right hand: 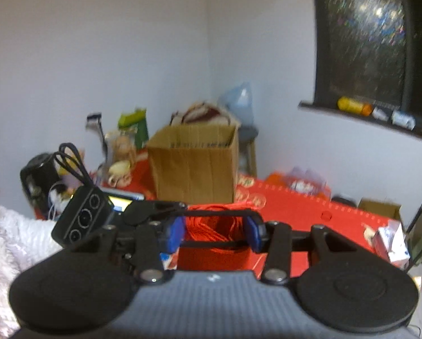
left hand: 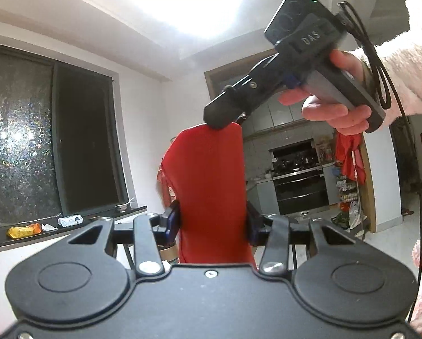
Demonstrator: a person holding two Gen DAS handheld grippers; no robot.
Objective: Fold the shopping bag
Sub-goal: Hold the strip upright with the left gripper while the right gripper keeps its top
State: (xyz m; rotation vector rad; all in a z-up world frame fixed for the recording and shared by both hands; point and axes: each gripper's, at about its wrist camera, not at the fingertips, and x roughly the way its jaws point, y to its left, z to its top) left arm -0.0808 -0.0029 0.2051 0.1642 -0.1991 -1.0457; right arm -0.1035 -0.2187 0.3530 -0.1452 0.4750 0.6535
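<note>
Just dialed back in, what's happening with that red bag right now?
A person is holding the red shopping bag up in the air between two hand-held grippers. The left hand-held gripper has the bag's lower part between its fingers, and the right hand-held gripper pinches its top edge, so the fabric hangs stretched between them. In the right wrist view the bunched red fabric sits between that gripper's fingers, above a red-covered table with a cardboard box. No fold is visible yet.

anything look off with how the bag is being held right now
Nothing damaged. The red bag is off the table, bunched into a narrow strip between the left claw and the right claw, not flat for folding.
</note>
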